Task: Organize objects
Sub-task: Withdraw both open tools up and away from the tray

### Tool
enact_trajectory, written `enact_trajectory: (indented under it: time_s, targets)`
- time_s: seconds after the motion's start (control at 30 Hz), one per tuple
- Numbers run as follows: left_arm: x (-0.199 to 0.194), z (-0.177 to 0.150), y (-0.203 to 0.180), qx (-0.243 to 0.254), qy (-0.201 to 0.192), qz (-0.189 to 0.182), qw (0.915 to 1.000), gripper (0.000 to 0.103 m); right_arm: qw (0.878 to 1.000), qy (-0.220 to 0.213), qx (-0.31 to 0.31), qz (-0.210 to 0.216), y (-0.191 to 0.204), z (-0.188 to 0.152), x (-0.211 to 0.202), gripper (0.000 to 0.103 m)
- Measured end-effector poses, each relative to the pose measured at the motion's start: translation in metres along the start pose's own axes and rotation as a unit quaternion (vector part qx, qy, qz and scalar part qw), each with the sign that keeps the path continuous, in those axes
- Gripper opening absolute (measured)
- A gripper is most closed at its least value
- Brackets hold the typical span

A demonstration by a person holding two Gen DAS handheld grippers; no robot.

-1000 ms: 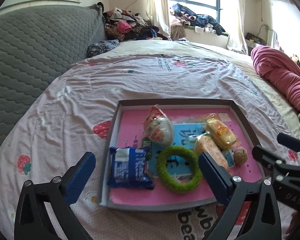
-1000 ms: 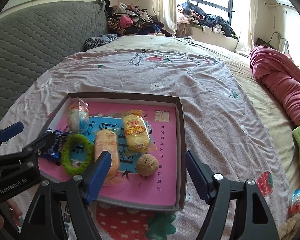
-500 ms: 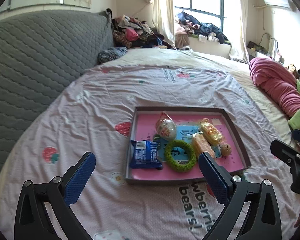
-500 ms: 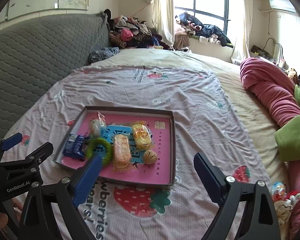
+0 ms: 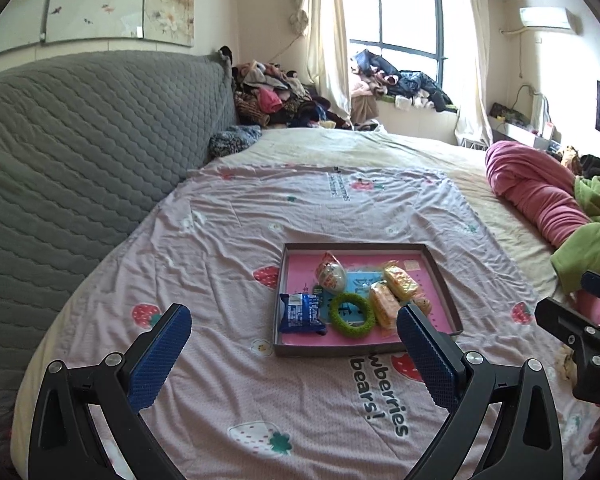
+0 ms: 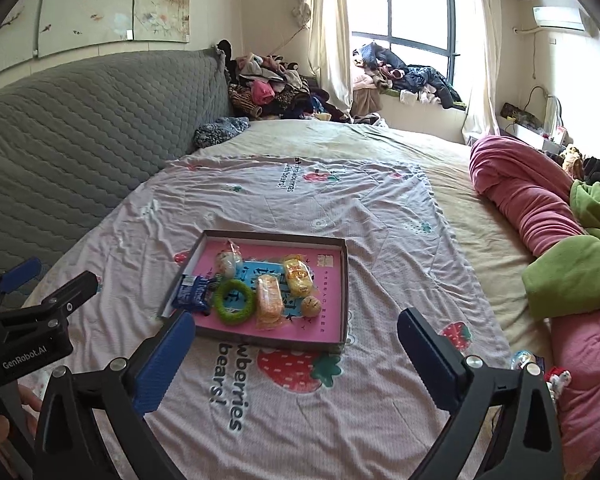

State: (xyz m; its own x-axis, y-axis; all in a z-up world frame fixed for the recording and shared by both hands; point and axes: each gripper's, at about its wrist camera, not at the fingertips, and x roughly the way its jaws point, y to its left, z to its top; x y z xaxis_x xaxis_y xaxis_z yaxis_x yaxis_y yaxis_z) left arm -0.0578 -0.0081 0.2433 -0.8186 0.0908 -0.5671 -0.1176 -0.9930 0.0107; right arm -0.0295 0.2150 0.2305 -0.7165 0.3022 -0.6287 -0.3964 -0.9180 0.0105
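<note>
A lived-in home bedroom. Ahead of both grippers spreads a wide bed under a strawberry-print sheet, with a grey quilted headboard to the left. Far ahead, clothes are heaped in the corner and along the window sill between cream curtains. A rolled pink blanket lies to the right, and an air conditioner is mounted high on the wall.

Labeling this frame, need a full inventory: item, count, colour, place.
tray: 1, dark rim, pink floor, on bedspread
blue snack packet: 1, tray's left edge
green ring: 1, tray front
orange snack packs: 2, tray middle
wrapped egg-shaped snack: 1, red-white, tray back
small round beige item: 1, tray right
bedspread: 1, pink, strawberries
headboard: 1, grey
blankets: pink, green, right
left gripper: open, empty
right gripper: open, empty
</note>
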Motion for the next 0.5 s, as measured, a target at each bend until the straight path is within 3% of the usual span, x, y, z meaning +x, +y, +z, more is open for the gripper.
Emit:
enact_trajectory:
  time_s: [0.23, 0.5]
  targets:
    - [-0.033, -0.003, 0.003, 0.000, -0.009, 0.003, 1.0000, 0.103, 1.000, -0.012, 0.005, -0.001, 0.001, -0.003, -0.028, 0.102]
    - [-0.042, -0.023, 0.003, 0.003, 0.005, -0.011, 0.9999, 0.102, 1.000, -0.001, 0.010, -0.004, -0.001, -0.020, -0.037, 0.102]
